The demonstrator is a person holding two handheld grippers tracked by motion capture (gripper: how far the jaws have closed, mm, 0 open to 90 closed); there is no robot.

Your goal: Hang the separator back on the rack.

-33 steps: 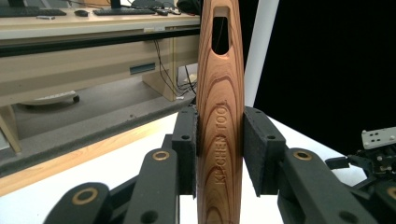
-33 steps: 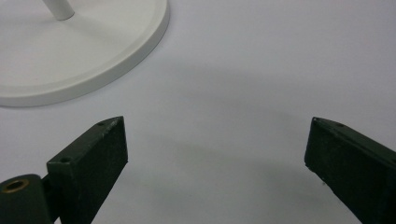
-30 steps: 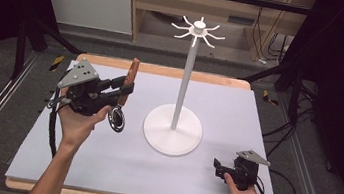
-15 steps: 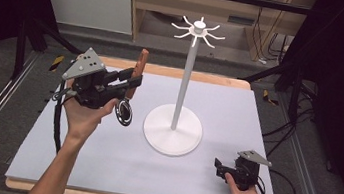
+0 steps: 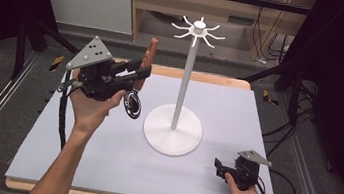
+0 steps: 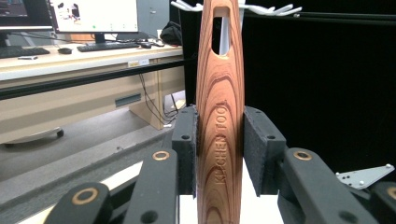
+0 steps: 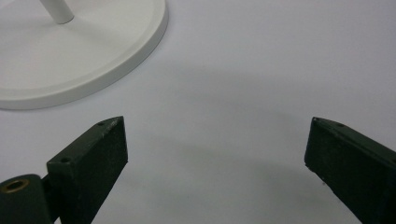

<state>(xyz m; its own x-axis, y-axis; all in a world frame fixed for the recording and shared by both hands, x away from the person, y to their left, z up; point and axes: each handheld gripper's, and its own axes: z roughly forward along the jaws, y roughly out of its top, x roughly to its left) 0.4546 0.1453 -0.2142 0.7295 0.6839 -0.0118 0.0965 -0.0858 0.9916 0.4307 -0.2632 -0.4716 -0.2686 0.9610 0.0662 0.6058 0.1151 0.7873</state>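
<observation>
A person sits at the near side of a table point(image 5: 100, 168) covered with a pale grey mat, holding a black two-jaw gripper in each hand.

At the left, the left gripper point(image 5: 139, 72) is raised above the far left part of the table, its grey three-cornered plate on top. Its jaws are clamped on a kitchen tool point(image 5: 150, 56) with a wooden handle. The handle stands nearly upright, tilted slightly, its top end pointing up and away. In the left gripper view the two black pads press the handle point(image 6: 219, 116) from either side at about mid-length; the wood grain is reddish brown, the words "KITCHEN TOOL" run along it, and a long hanging slot is cut near its top. Below the gripper a shiny metal head point(image 5: 132, 104) hangs clear of the table; it looks like a small round strainer or scoop, though the view is too small to be sure.

In the middle stands a white rack point(image 5: 187, 79): a round flat base on the table, a thin upright pole, and a ring of short hooks spreading out at the top. The tool is just to the left of the pole and lower than the hooks, not touching the rack.

At the near right, the right gripper point(image 5: 219, 168) rests low on the table, well apart from the tool. Its jaws stand wide with nothing between them, and the right gripper view shows bare mat and the edge of the rack's base point(image 7: 93, 70).
</observation>
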